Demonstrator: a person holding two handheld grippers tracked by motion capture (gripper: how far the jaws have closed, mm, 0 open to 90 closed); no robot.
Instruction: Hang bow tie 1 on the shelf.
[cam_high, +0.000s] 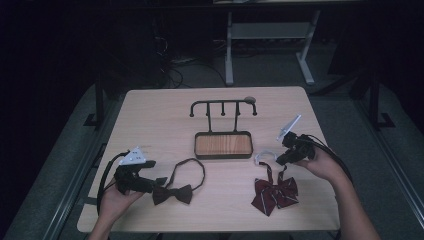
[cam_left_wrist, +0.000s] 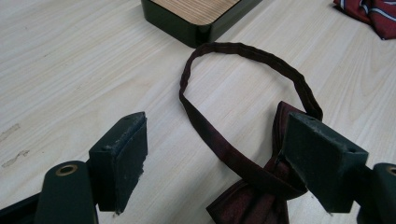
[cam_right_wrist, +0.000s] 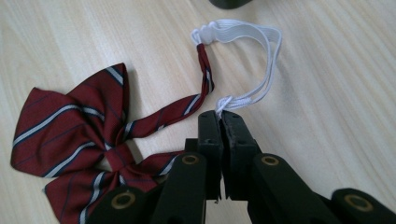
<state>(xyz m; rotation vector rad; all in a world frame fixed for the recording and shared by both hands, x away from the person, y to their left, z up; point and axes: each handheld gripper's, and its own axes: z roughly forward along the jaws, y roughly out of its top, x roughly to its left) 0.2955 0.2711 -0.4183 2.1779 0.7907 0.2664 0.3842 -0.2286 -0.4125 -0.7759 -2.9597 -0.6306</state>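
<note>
A dark maroon bow tie lies flat at the table's front left, its neck strap curving in a loop toward the stand. My left gripper rests low by it and is open; in the left gripper view its jaws straddle the strap and the knot without pressing on them. A red striped bow tie lies at the front right. My right gripper is shut on that tie's white elastic band, pinching it at the jaw tips, while the striped bow stays on the table.
A black hook stand rises from a wood-inlaid tray base at the table's middle, between the two ties. A corner of that base lies just beyond the dark tie's loop. Table edges run close behind both hands.
</note>
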